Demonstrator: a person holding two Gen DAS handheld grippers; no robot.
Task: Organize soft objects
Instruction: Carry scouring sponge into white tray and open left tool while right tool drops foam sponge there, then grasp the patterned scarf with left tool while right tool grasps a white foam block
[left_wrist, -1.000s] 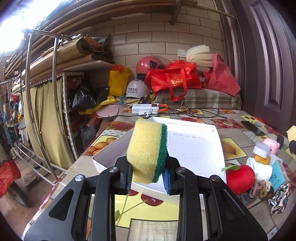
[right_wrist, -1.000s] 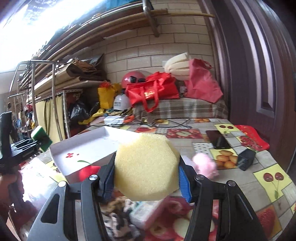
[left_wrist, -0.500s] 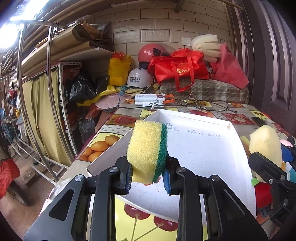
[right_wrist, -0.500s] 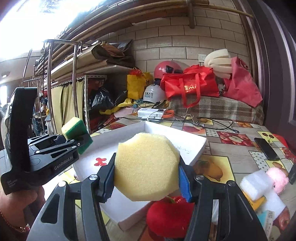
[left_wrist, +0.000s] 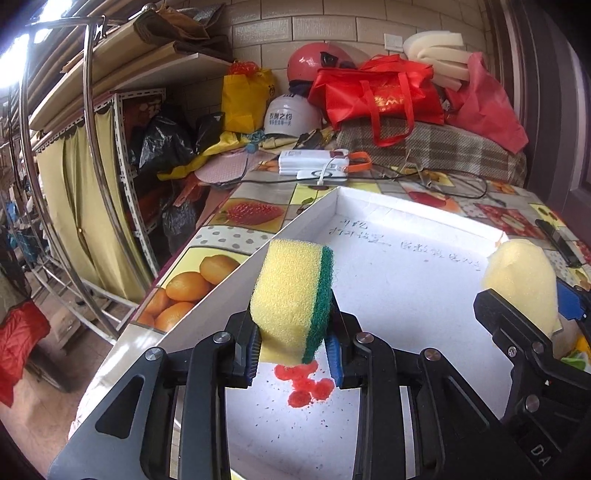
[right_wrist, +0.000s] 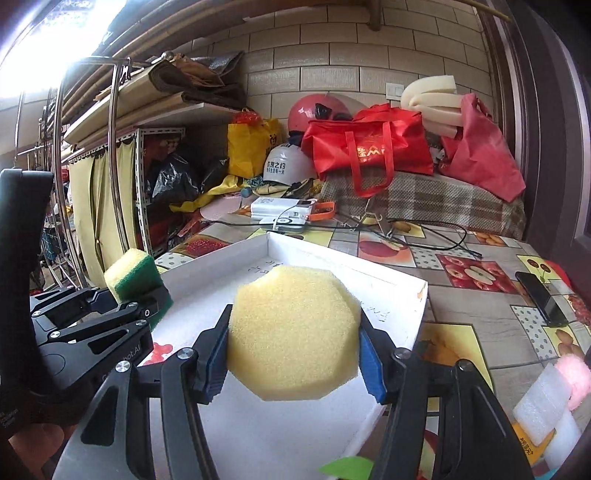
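Observation:
My left gripper (left_wrist: 293, 350) is shut on a yellow sponge with a green scrub side (left_wrist: 291, 295) and holds it above the near left part of a shallow white box (left_wrist: 406, 280). My right gripper (right_wrist: 293, 363) is shut on a pale yellow octagonal foam sponge (right_wrist: 295, 332) and holds it above the same white box (right_wrist: 332, 266), over its near right part. In the left wrist view the right gripper (left_wrist: 524, 314) and its foam sponge (left_wrist: 521, 280) show at the right. In the right wrist view the left gripper (right_wrist: 122, 302) and its sponge (right_wrist: 135, 273) show at the left.
The box lies on a fruit-pattern tablecloth (right_wrist: 472, 273). White foam blocks (right_wrist: 543, 410) and a pink fluffy item (right_wrist: 574, 376) lie at the right. A black phone (right_wrist: 541, 299), cables (right_wrist: 436, 236), a white power bank (left_wrist: 314, 162), helmets and red bags (left_wrist: 376, 92) stand beyond. A metal rack (left_wrist: 92, 166) is at the left.
Both grippers have moved forward and over the white box with their sponges. The right gripper has come in from the right beside the left one.

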